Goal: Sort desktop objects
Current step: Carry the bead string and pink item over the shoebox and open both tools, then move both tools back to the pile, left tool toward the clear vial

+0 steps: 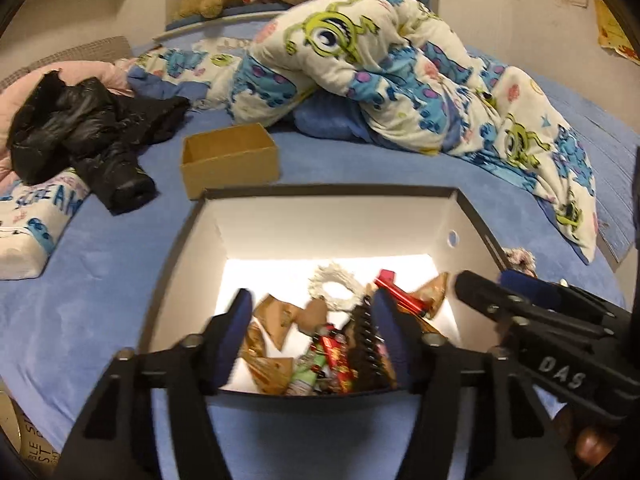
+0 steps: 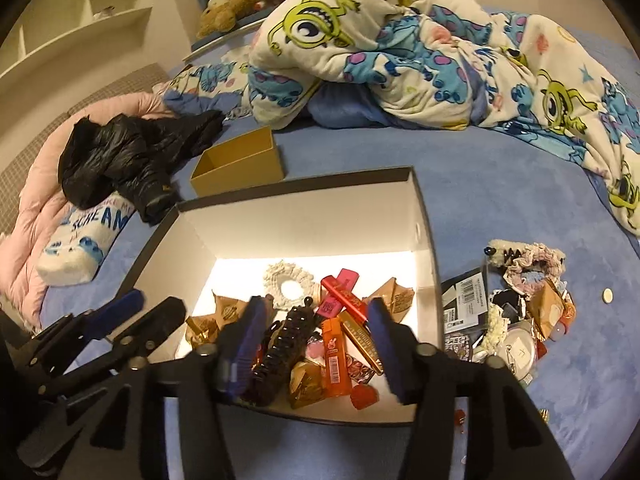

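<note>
A black box with a white inside [image 1: 332,216] [image 2: 308,208] sits on the blue bed. It holds a white scrunchie [image 2: 286,282], a black hair claw [image 2: 282,344], an orange lighter [image 2: 334,354], a pink and red tube [image 2: 340,292], brown wrappers [image 1: 280,316] and other small items. My left gripper [image 1: 310,330] is open and empty above the box's near edge. My right gripper [image 2: 316,340] is open and empty over the box's contents. Each gripper also shows in the other's view, at its side [image 1: 520,304] [image 2: 132,312].
A pile of loose items [image 2: 516,320] lies right of the box, with a scrunchie [image 2: 532,260] and a coin [image 2: 608,295]. An empty cardboard box [image 1: 229,158] stands behind. A black jacket [image 1: 80,128], a pillow [image 1: 36,220] and a printed duvet [image 1: 400,68] lie around.
</note>
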The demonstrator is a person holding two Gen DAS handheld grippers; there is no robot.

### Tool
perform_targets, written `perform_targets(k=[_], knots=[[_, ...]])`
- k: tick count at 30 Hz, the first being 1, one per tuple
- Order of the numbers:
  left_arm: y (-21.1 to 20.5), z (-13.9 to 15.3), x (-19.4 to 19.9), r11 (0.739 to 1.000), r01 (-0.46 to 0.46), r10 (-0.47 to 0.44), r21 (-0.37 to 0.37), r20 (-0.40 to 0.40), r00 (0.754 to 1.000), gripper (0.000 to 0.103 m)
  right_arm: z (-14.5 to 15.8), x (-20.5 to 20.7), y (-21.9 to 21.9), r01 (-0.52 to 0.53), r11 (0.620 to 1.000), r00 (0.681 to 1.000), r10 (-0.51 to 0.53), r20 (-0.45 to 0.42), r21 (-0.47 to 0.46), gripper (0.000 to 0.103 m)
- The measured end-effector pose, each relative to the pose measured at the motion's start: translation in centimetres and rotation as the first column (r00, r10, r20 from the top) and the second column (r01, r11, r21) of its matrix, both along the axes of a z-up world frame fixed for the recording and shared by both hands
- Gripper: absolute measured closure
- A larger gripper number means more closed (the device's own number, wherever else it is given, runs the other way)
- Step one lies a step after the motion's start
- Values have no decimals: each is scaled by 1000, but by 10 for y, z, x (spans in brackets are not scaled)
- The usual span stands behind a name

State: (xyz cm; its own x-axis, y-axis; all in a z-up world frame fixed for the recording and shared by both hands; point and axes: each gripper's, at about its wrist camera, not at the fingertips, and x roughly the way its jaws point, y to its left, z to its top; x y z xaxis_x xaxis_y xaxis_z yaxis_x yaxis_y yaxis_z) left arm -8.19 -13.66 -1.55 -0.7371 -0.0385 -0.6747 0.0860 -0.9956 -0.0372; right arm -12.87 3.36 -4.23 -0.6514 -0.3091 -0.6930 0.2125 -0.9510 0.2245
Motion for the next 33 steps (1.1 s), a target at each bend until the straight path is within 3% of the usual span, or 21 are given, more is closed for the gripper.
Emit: perform_targets(k=[2,7,19,33], knots=[[-6,6,2,1000,-30,30,-6,-13,999,16,4,-1,2,11,1000,1000,-11,-7,1,37],[-9,21,4,999,-28,27,-35,-30,999,14,22,2,6,27,1000,999,-28,-38,-2,18],[44,43,10,999,51,-51,-2,-72,996,4,61,16,51,80,997,992,-81,-98,-16,17],[175,24,29,966,256,-255,21,-40,966,4,40,47,182,245,969,967,-241,-78,39,17]])
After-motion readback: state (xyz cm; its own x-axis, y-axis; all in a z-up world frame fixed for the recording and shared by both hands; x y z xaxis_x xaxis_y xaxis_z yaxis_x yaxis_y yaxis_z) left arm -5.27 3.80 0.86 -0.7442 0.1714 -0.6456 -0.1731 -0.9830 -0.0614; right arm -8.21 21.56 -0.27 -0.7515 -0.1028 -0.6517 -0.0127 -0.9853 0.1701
